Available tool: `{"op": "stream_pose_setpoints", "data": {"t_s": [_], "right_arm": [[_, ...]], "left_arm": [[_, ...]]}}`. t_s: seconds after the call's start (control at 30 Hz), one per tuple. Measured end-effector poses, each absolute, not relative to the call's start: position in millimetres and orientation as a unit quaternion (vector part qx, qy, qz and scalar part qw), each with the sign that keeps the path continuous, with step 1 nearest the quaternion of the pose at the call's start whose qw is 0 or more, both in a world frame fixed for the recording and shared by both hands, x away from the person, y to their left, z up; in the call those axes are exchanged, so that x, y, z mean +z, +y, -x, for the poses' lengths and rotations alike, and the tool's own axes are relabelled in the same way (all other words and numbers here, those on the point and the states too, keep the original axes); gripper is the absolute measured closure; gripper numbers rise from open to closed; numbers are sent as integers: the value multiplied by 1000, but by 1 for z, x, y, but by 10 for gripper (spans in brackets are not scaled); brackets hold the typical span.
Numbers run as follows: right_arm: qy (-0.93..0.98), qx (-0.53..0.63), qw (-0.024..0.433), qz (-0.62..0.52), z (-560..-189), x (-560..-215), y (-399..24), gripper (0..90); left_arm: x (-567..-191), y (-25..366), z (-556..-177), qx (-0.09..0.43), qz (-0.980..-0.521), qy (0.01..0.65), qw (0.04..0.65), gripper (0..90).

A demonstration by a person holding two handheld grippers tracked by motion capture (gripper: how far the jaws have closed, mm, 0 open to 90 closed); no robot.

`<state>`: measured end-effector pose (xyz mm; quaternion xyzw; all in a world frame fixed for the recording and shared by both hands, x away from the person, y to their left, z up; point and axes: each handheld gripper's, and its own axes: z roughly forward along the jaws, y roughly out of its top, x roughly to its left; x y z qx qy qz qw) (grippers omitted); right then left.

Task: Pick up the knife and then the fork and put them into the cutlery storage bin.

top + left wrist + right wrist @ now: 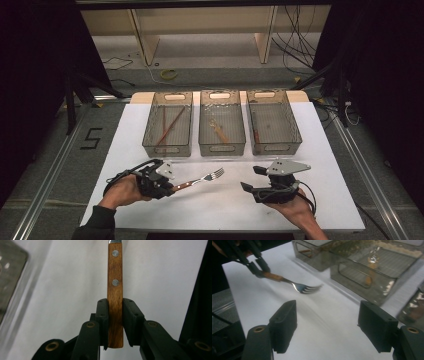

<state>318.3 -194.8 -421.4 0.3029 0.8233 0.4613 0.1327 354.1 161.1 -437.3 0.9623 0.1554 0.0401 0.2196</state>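
Note:
A fork [205,178] with a wooden handle [115,285] and metal tines [307,287] is held a little above the white table sheet [225,205], tines pointing right and away. My left gripper [170,187] is shut on the handle; in the left gripper view both pads press its sides near the butt end [115,302]. In the right gripper view the left gripper [259,271] is at the upper left. My right gripper [251,178] stands to the fork's right, jaws wide open with nothing between them [327,327].
Three clear grey bins stand side by side at the back of the sheet: the left bin [166,148] holds long wooden sticks, the middle bin [222,148] a wooden-handled utensil, the right bin [276,147] a dark-handled one. Cables lie on the floor beyond.

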Motion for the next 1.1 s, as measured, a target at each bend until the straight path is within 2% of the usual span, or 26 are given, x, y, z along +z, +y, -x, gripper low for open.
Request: {"op": "stream_pose_setpoints", "data": {"t_s": [0.57, 0.83, 1.1], "right_arm": [[874, 428, 98, -208, -319, -416, -141, 324], [904, 387, 65, -172, -316, -429, -122, 327], [924, 351, 58, -142, -315, -440, -110, 357]], "left_arm": [[-436, 107, -339, 35, -974, 70, 213, 750], [-429, 92, -328, 40, -976, 39, 212, 750], [-428, 86, -323, 42, -976, 22, 213, 750]]}}
